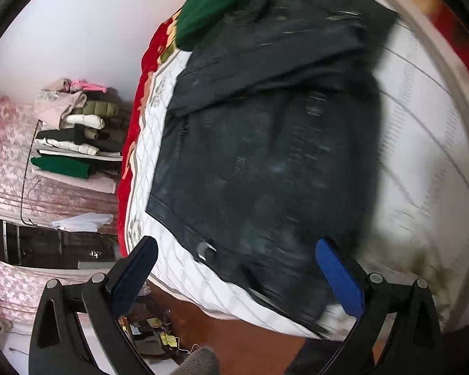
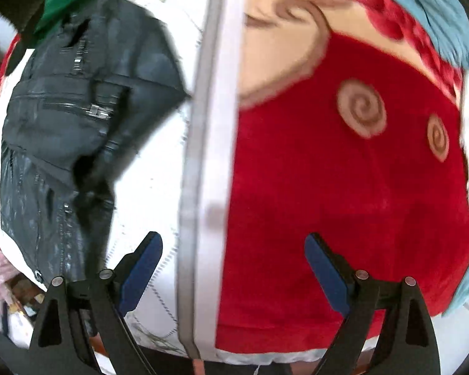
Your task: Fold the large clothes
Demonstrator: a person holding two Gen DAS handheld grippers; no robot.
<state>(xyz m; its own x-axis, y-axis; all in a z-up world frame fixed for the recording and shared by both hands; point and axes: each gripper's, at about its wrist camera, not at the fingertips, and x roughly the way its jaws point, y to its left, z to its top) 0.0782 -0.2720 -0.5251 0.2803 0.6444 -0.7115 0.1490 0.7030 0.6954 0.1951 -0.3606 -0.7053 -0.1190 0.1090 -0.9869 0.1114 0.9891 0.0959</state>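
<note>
Bed (image 1: 422,143): fills most of both views; a white quilted cover with a grey-edged border on top, a red patterned blanket (image 2: 344,203) under it, taking the right half of the right wrist view.
Jacket (image 1: 265,156): dark, large, spread on the white cover in the centre of the left wrist view; in the right wrist view it sits at the left of the frame (image 2: 65,118), zips and pockets showing.
Fold so far: an upper part, seemingly a sleeve or side panel, lies doubled across the body toward the upper right of the left wrist view. The lower body looks flat and unfolded, its hem reaching the bed edge at the bottom of the frame.
Left to do: by my judgement the task is early to midway; the other side and a lengthwise fold look outstanding. Motion blur hides the finer creases.
Green garment (image 1: 209,6): with white stripes, at the top of the frame, touching the jacket's far end; not yet folded, as far as I can tell.
Stack (image 1: 75,137): folded clothes piled on a pink surface, left of the frame, well apart from the bed.
Left claw (image 1: 237,275): fingers wide apart, holding nothing, over the jacket's hem at the bed edge.
Right claw (image 2: 234,268): fingers wide apart, holding nothing, over the cover's border, beside the jacket but not touching it.
</note>
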